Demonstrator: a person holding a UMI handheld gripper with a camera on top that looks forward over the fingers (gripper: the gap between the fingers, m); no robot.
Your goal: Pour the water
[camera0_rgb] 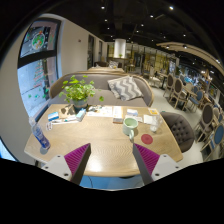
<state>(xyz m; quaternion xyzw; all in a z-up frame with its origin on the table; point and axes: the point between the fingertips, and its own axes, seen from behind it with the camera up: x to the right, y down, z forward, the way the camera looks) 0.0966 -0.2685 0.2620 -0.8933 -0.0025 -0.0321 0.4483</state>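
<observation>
mug: a pale green mug (130,125) stands upright on the table, beyond the claw's fingers and a little toward the right one
bottle: a clear bottle with a blue cap (41,137) stands near the table's left end — well apart from the mug, beyond the left finger
claw: the claw (111,160) hangs released above the near edge of the table, fingers spread wide with nothing between them; the magenta pads (76,155) face inward
table: a light wooden table (100,135) carries everything
coaster: a round reddish coaster (146,139) lies just beside the mug, nearer the right finger
plant: a leafy green plant in a pot (78,92) stands at the far left of the table
books: flat printed items (66,114) lie near the plant — details too small to tell
sofa: a grey sofa with a patterned cushion (127,88) sits beyond the table
chair: a grey chair (180,128) stands at the table's right end
</observation>
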